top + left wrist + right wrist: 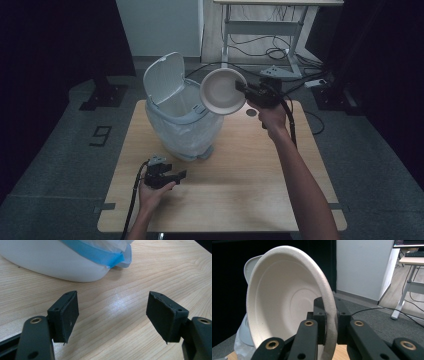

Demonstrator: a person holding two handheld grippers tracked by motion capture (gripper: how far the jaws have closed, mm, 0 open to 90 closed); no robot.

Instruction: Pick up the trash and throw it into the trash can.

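My right gripper is shut on the rim of a white paper bowl, held on edge in the air above the right side of a white lidded bin. In the right gripper view the bowl stands tilted with its hollow facing left, its rim pinched between the two jaws of the right gripper. The bin's lid stands open and a clear bag lines it. My left gripper rests low on the wooden table in front of the bin, open and empty; the left gripper faces the bin's base.
A blue band of the bag hangs over the bin's side. A small round mark sits on the table under the right hand. Beyond the table are a desk frame, cables and dark stands on grey floor.
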